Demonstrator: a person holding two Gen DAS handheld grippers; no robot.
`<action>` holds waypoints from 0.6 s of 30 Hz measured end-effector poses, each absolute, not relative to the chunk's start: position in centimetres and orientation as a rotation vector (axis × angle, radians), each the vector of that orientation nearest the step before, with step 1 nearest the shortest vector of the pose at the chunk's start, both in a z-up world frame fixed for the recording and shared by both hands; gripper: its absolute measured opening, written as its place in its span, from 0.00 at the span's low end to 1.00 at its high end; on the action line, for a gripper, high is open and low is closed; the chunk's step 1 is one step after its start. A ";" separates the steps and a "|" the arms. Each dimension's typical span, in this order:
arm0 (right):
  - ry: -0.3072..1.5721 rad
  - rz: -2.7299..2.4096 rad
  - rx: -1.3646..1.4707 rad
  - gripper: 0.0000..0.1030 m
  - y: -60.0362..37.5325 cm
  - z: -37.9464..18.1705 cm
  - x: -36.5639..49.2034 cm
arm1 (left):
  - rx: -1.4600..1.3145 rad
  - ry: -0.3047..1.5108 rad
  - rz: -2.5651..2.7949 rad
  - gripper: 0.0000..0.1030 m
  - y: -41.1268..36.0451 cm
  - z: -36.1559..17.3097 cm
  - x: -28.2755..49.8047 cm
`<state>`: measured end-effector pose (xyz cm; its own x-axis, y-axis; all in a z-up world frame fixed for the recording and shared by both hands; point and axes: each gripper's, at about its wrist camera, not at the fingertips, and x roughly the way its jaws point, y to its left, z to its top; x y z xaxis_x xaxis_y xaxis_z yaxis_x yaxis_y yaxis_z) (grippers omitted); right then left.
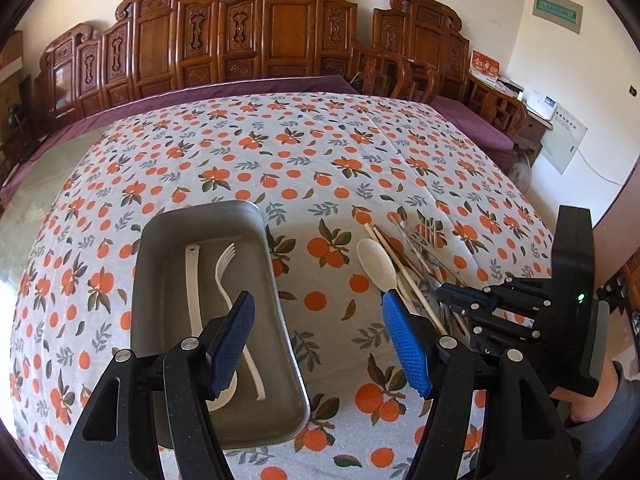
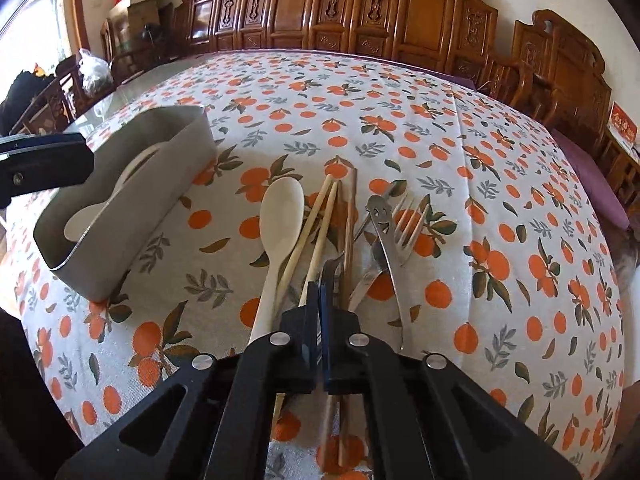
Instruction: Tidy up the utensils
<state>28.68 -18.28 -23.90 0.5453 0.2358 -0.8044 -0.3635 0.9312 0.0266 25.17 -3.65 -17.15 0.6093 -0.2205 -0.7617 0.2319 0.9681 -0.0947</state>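
Observation:
A grey metal tray (image 1: 276, 280) lies on the table with a white fork (image 1: 228, 276) and a white spoon (image 1: 193, 280) in it. My left gripper (image 1: 320, 336) is open and empty, its left finger over the tray. To the right is a pile of utensils: a cream spoon (image 2: 280, 216), light chopsticks (image 2: 320, 216), a brown chopstick (image 2: 349, 232), a smiley-face metal utensil (image 2: 382, 224) and a metal fork (image 2: 404, 228). My right gripper (image 2: 320, 292) is shut down among the pile; I cannot tell which utensil it holds. The tray also shows in the right wrist view (image 2: 160, 184).
The table wears a cloth printed with oranges (image 1: 320, 168). Carved wooden chairs (image 1: 280, 32) line the far side. A purple cushion (image 1: 472, 124) lies at the right. The right gripper's body (image 1: 560, 292) stands close to my left gripper.

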 end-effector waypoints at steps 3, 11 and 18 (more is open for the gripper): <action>0.901 0.372 -0.107 0.01 -19.0 -22.9 28.5 | 0.020 0.883 -0.264 0.61 -4.4 -17.3 25.3; 0.807 0.412 -0.006 0.02 -21.2 -20.1 27.5 | 0.038 0.926 -0.278 0.61 -6.9 -19.0 25.5; 0.739 0.422 0.064 0.01 -23.1 -18.5 27.4 | 0.081 0.939 -0.290 0.61 -9.0 -20.1 25.1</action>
